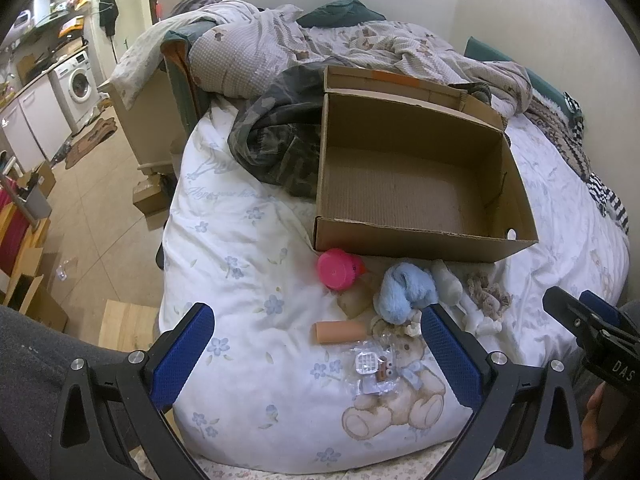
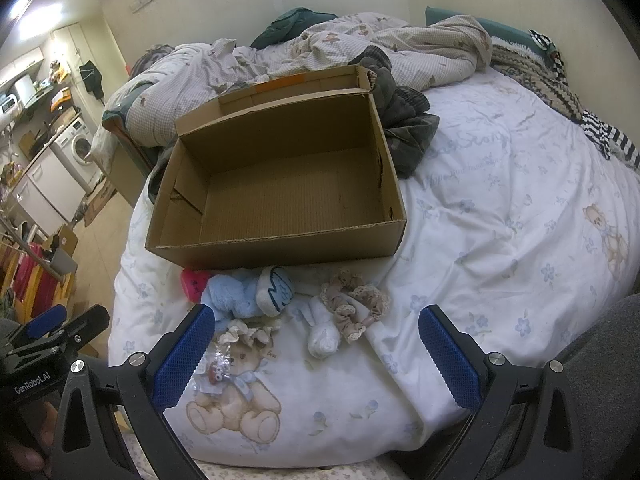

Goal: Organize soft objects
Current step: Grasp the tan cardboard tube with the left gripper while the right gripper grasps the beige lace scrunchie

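Stock before me, on the bed (image 2: 500, 208): one cardboard box (image 2: 280, 200), empty, lid flap back; along its near wall a huddle of small goods. Blue plush (image 2: 240, 296) lies near the box front, pink cup (image 1: 336, 270) to its left, lace scrunchie (image 2: 356, 308) to its right, white plush (image 2: 322, 334) just below that; tan roll (image 1: 340, 332) and clear packet (image 1: 374, 368) lie nearest me. Left tool (image 1: 318, 354): jaws spread wide, holding nothing, tan roll and packet between its pads. Right tool (image 2: 316, 354): likewise wide and empty, white plush between its pads. Hazards, as I judge them: items touch or overlap, so a closing pinch on one may drag a neighbour; scrunchie and white plush lie pressed together and could lift as a pair. The duvet is soft and creased, so pads pushed low may nip fabric instead. Cup and packet look hard; mistaking them for soft stock would spoil the sort. The box sits on yielding bedding and may tip or slide if bumped.
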A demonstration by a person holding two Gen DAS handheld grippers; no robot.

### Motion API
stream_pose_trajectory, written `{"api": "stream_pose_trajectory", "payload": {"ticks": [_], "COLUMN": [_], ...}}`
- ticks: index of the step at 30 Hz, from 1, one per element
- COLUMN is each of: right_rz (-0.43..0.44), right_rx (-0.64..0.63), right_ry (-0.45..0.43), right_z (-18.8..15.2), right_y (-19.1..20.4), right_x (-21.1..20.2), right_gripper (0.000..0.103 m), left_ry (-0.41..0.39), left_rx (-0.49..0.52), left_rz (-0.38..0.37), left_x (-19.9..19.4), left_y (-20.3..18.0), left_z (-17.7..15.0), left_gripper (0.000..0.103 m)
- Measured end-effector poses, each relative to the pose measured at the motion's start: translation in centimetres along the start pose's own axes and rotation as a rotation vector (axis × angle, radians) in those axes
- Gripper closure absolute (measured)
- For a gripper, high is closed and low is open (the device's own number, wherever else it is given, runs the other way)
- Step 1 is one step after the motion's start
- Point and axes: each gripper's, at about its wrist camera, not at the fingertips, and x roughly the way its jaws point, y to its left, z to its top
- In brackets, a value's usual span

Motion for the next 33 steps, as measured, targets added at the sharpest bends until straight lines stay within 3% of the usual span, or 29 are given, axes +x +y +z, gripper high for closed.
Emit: {"api": "stream_pose_trajectory", "payload": {"ticks": [8,10,15,20,22,24,33], "right_rz": [0.006,0.044,0.138,0.171,0.155,0.135,0.078], "right_rx": [-0.010,-0.002,0.085,0.161,0.157,0.153,0.164], "right_ry": [-0.001,0.021,0.158,0.323,0.355,0.377,0.483], "right_z": [0.1,0.7,3.1,4.3,4.3,4.3,3.1], "right_y": [0.2,0.0,-1.4,-2.8,-3.0,-3.3,-4.4], "right_x": [-0.1,-0.3,0.9,3.9,5.1,6.4,11.4], "right_gripper": [0.000,0.000,0.000,0.000,0.000,0.000,0.000], "left_ry": [-0.001,0.004,0.055,0.154,0.192,0.251,0.510], "left_rx": [-0.003,-0.016,-0.053,-0.144,-0.178,-0.209,-0.249], "left_rz": [-0.001,-0.003,0.062,0.018,0.007,0.000,-0.035], "left_x": [-0.2,-0.4,0.1,2.3,3.3,4.8,12.6], "left_y": [0.0,0.3,1.7,3.5,4.1,4.4,2.8], "left_z": [-0.1,0.2,2.3,3.4,3.7,3.8,0.7], "left_gripper": [0.000,0.000,0.000,0.001,0.006,0.021,0.045]}}
